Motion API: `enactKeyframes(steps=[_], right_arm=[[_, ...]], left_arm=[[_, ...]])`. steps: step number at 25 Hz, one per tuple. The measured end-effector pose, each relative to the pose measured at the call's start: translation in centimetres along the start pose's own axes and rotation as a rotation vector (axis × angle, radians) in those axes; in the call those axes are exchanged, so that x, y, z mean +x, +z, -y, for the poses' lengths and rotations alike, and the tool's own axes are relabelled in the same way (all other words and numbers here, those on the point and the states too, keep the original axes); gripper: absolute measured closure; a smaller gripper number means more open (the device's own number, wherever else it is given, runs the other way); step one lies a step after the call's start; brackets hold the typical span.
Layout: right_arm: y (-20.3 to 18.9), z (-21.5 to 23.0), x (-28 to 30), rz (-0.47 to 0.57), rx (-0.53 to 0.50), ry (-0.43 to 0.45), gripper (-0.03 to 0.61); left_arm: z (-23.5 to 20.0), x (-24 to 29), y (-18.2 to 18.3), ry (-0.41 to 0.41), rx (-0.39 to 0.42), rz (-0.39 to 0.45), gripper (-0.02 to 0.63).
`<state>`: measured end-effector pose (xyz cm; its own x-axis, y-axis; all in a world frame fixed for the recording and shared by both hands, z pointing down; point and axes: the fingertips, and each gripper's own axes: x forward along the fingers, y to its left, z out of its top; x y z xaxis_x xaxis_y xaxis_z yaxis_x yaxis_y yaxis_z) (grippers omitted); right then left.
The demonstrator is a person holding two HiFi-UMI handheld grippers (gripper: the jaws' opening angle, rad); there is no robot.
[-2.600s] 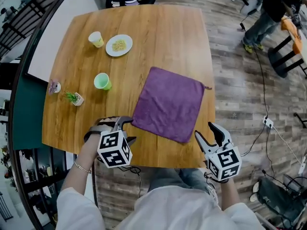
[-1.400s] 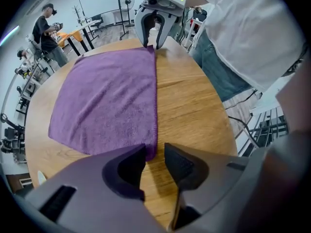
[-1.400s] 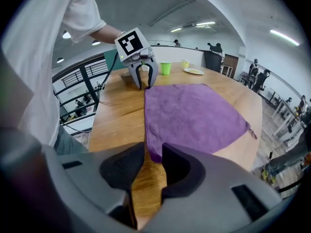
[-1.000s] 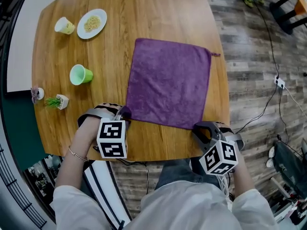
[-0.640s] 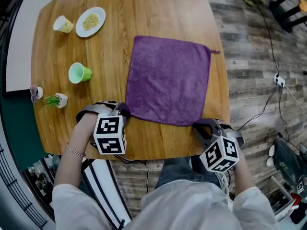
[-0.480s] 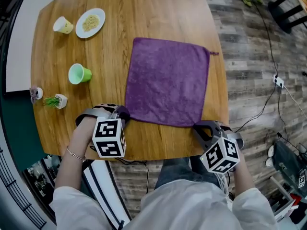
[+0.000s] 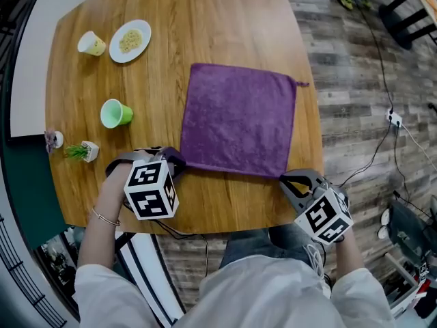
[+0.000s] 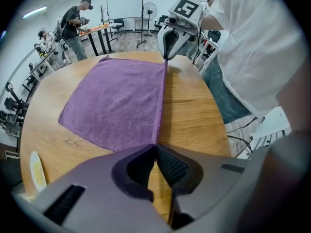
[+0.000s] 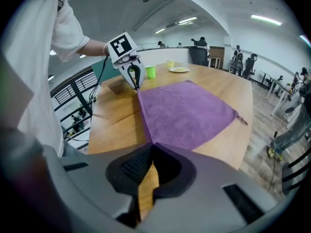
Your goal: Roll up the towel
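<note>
Gripping both near corners

Head view: the purple towel (image 7: 235, 118) lies spread flat on the desk (image 7: 205, 19), by its right edge. The left gripper (image 7: 176, 164) is at the towel's near-left corner, and the right gripper (image 7: 290, 181) is at its near-right corner.
Left gripper view: jaws closed on that corner's hem.
Right gripper view: jaws closed on the towel corner.

The left gripper (image 8: 156, 146) had its jaws pinched together on the near corner of the purple towel (image 8: 119, 98), which lay flat on the wooden table (image 8: 194, 115). At the far end of that same edge (taut between them), the right gripper (image 8: 166, 58) clamped the other corner.
</note>
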<state>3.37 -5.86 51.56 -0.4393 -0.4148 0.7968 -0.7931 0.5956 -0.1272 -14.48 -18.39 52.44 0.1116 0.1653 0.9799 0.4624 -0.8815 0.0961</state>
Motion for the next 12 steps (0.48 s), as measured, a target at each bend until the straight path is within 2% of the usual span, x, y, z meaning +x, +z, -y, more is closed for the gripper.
enactKeyframes(steps=[8, 12], right_arm=[[0.2, 2.7, 1.2, 0.014, 0.070, -0.046, 0.570], [0.2, 3.2, 1.5, 0.024, 0.087, -0.066, 0.567]], left_arm=[[-2.8, 0.6, -0.2, 0.017, -0.040, 0.013, 0.584], [-3.6, 0.8, -0.6, 0.030, -0.060, 0.019, 0.535]])
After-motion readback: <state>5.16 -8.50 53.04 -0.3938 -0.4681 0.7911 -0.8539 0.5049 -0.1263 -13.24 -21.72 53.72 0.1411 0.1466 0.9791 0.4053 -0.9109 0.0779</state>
